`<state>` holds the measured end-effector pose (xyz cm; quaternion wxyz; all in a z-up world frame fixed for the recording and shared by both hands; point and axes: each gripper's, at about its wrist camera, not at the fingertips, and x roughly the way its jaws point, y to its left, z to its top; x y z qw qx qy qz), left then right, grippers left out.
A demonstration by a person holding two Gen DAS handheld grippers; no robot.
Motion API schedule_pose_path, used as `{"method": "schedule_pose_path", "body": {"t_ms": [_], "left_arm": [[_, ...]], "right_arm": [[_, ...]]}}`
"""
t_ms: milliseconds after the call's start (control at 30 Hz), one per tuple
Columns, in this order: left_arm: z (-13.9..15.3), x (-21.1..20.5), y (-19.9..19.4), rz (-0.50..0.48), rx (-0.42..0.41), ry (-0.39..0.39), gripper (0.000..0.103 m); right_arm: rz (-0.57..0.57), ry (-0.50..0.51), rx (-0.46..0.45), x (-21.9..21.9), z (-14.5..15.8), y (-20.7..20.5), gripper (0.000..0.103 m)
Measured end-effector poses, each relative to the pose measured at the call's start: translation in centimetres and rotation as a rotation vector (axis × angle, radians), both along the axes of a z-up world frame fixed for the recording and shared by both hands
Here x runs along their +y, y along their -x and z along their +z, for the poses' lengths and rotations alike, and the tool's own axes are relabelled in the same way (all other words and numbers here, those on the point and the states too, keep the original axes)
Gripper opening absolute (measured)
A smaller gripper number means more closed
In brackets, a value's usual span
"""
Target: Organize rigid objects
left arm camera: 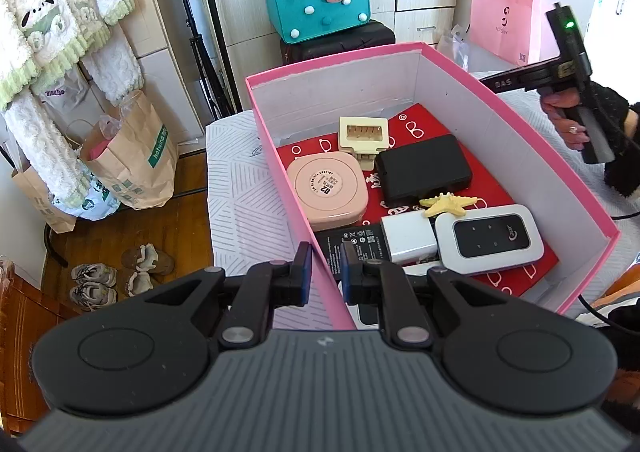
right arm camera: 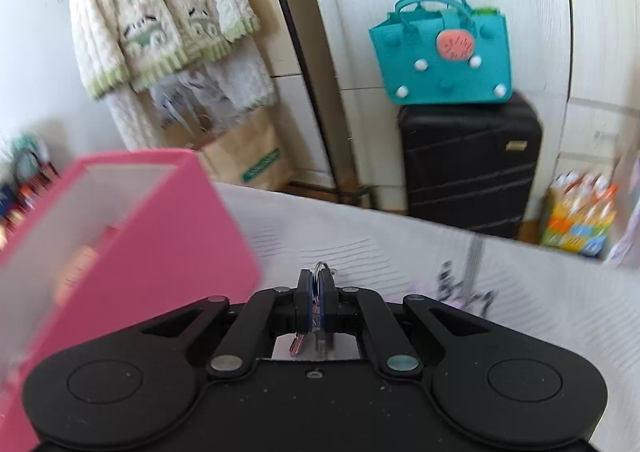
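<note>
A pink box (left arm camera: 500, 107) stands on the white striped cloth (left arm camera: 240, 203). Inside it, on a red patterned lining, lie a pink rounded case (left arm camera: 330, 187), a cream plug adapter (left arm camera: 363, 135), a flat black case (left arm camera: 424, 167), a yellow starfish (left arm camera: 450, 203), a white charger (left arm camera: 408, 238) and a white pocket router (left arm camera: 488, 238). My left gripper (left arm camera: 327, 276) is shut on the box's near left wall. My right gripper (right arm camera: 317, 292) is shut on a bunch of keys (right arm camera: 320, 270); the ring sticks out above the pads and the keys hang below. It is just right of the pink box (right arm camera: 160, 236).
A teal felt bag (right arm camera: 444, 59) sits on a black suitcase (right arm camera: 472, 167) behind the table. Paper bags (left arm camera: 132, 163) and shoes (left arm camera: 94, 284) are on the wooden floor at left. A hand (left arm camera: 568, 119) holds the other gripper at the box's right. A blurred small thing (right arm camera: 464, 288) lies on the cloth.
</note>
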<state>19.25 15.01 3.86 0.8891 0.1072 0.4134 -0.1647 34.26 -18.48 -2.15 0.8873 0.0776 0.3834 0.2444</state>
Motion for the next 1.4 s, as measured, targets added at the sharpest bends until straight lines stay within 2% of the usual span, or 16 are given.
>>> {"method": "schedule_pose_path", "body": {"t_ms": [100, 233, 467, 567, 700, 867, 1067, 1167, 1300, 1400], "left_arm": [[-0.1, -0.1, 0.0, -0.004, -0.002, -0.003, 0.013], [-0.2, -0.1, 0.0, -0.006, -0.003, 0.004, 0.013], [-0.1, 0.0, 0.1, -0.009, -0.008, 0.009, 0.013], [-0.2, 0.1, 0.1, -0.01, -0.009, 0.013, 0.013], [-0.2, 0.2, 0.1, -0.01, -0.009, 0.019, 0.013], [-0.2, 0.4, 0.0, -0.013, -0.008, 0.027, 0.013], [-0.2, 0.4, 0.1, -0.015, -0.011, 0.03, 0.013], [-0.2, 0.5, 0.1, -0.018, -0.006, 0.03, 0.013], [-0.1, 0.6, 0.0, -0.023, -0.004, 0.029, 0.013], [-0.2, 0.5, 0.0, -0.022, -0.01, 0.025, 0.013]], "right_arm": [[0.012, -0.039, -0.02, 0.1, 1.3, 1.3, 0.005], [0.03, -0.035, -0.079, 0.6, 3.5, 3.2, 0.005], [0.063, -0.026, -0.212, 1.5, 9.1, 5.5, 0.005], [0.102, -0.027, -0.256, 2.5, 11.4, 5.9, 0.005], [0.172, -0.055, -0.27, 4.0, 13.2, 6.2, 0.005], [0.247, -0.066, -0.254, 6.6, 12.6, 6.1, 0.005], [0.25, 0.025, -0.239, 8.7, 9.7, 5.6, 0.005], [0.224, 0.011, -0.199, 8.2, 8.7, 5.5, 0.005], [0.197, 0.04, -0.197, 6.9, 8.1, 5.9, 0.01], [0.156, 0.022, -0.201, 4.9, 8.4, 6.4, 0.01]]}}
